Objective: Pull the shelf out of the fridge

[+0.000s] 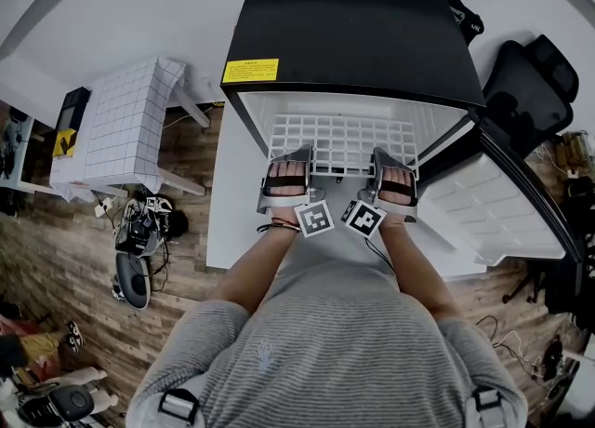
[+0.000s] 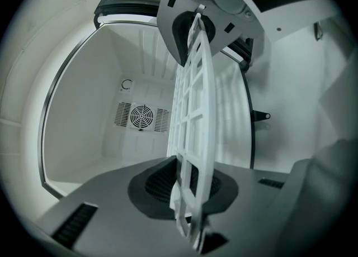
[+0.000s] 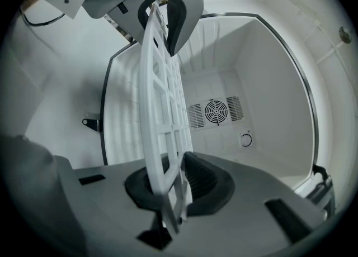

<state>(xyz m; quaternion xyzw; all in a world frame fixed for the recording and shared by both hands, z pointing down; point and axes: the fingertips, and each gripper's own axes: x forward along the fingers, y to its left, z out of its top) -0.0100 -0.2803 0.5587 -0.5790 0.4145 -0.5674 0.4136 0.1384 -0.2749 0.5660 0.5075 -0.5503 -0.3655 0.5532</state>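
Grey striped shirt (image 1: 325, 342), left gripper (image 1: 290, 158) and right gripper (image 1: 395, 161) side by side, each gripper's 2 jaws pinching front edge of white grid shelf (image 1: 344, 133), shelf lying level inside open black fridge (image 1: 353, 31).

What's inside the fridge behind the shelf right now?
White walls, a round fan vent and a dial on the back wall of the fridge. The shelf, clamped by the left gripper and right gripper, hides a strip behind it.

fridge (image 1: 353, 31): black, white inside, door open | shelf (image 1: 346, 136): white grid, level, in its opening
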